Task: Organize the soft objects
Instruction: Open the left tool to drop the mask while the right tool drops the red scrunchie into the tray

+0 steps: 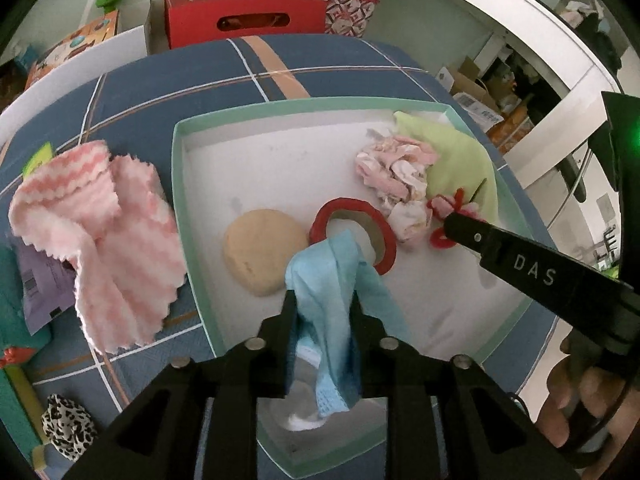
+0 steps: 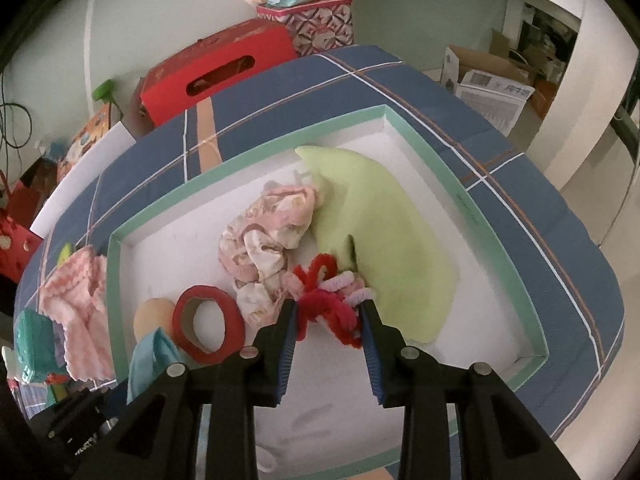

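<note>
Left tongs [image 1: 322,300]: black angular fingers with silver round screws; right tongs [image 2: 330,316]: the same black build, blue ribbed pads [image 2: 289,350], white "DAS" lettering, a green glow beside.

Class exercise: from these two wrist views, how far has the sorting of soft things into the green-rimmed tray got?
Done: a lime green cloth, crumpled pink-printed fabric and tan round sponge lie in the green-rimmed tray. In hand: the left gripper holds a light blue cloth over the tray; the right gripper straddles red and pink pipe cleaners. Left: the pink striped towel and leopard-print scrunchie outside.
</note>
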A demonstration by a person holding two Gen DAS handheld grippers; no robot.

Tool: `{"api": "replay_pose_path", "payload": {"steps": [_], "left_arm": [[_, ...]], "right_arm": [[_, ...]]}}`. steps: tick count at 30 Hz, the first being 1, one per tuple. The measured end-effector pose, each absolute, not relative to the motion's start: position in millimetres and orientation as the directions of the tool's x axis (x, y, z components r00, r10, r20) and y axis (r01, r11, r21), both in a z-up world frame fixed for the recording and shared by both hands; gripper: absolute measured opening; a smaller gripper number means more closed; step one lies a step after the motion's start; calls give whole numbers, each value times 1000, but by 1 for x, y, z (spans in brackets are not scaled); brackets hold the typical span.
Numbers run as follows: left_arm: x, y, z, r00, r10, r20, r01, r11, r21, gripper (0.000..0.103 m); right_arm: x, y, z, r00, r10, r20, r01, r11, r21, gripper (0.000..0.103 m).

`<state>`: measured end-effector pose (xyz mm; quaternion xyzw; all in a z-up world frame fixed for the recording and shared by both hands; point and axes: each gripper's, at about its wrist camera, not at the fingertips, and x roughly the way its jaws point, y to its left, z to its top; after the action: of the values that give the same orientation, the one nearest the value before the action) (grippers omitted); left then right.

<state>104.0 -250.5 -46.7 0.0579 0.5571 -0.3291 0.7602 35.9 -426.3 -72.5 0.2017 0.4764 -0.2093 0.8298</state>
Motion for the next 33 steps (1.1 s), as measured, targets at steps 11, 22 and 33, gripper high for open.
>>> {"api": "replay_pose_path", "payload": {"steps": [11, 22, 33], "left_arm": [[102, -243, -27, 169, -464, -870, 545, 779, -310, 52], [103, -232, -8, 225, -482, -847, 539, 785, -303, 74], [120, -203, -3, 348, -406, -845, 436, 868, -238, 88]], "right_arm": [[35, -419, -59, 477, -183, -860, 524, 845, 111, 53], [35, -416, -51, 493, -200, -847, 520, 848, 102, 67], [35, -415, -50, 508, -205, -836, 512, 853, 102, 84]]}}
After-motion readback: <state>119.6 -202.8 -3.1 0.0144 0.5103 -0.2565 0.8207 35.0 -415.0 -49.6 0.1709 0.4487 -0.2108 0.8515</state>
